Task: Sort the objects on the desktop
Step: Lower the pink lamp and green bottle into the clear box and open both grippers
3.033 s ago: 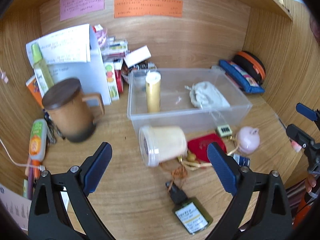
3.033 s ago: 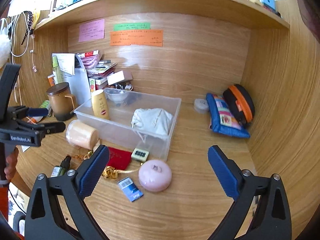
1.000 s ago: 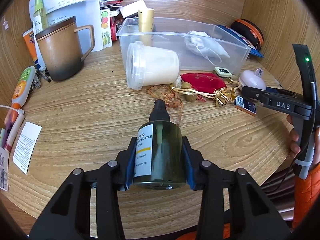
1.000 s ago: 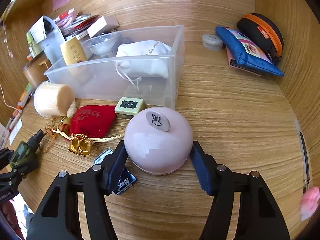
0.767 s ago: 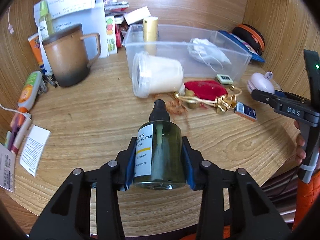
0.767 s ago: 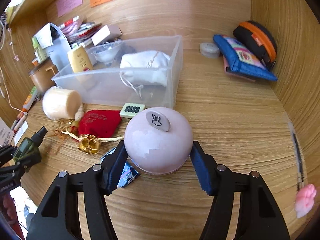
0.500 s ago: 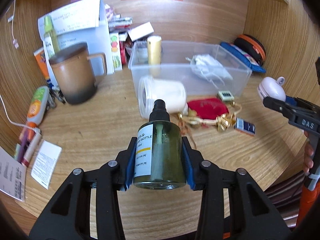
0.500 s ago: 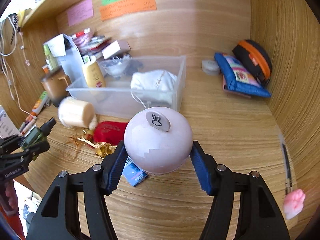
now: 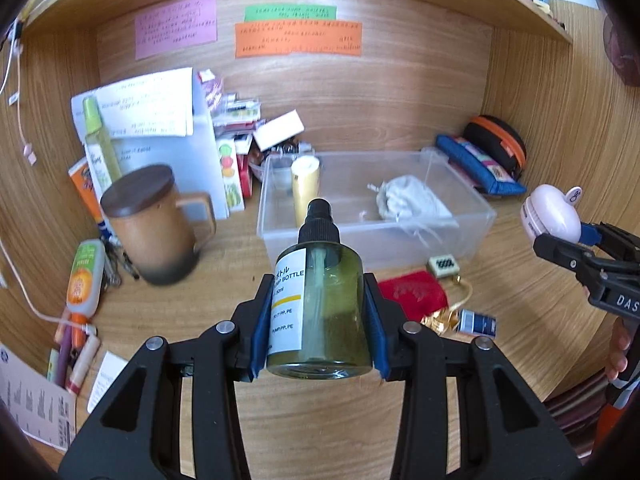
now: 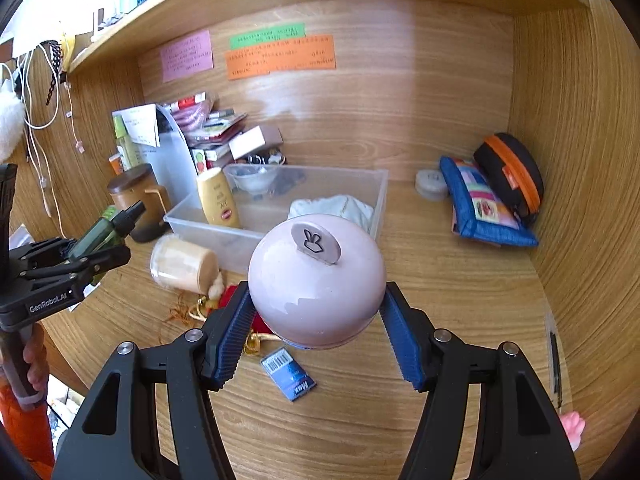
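Centre frame in both wrist views: left gripper clamped on green pump bottle, nozzle pointing at clear bin straight ahead; right gripper clamped on pink dome case, bin up-left.

Left tongs: both blue pads pressed against the sides of a green pump bottle, held lengthwise, nozzle pointing forward. Right tongs: closed on a pink dome-shaped case gripped between the pads, raised above the counter.
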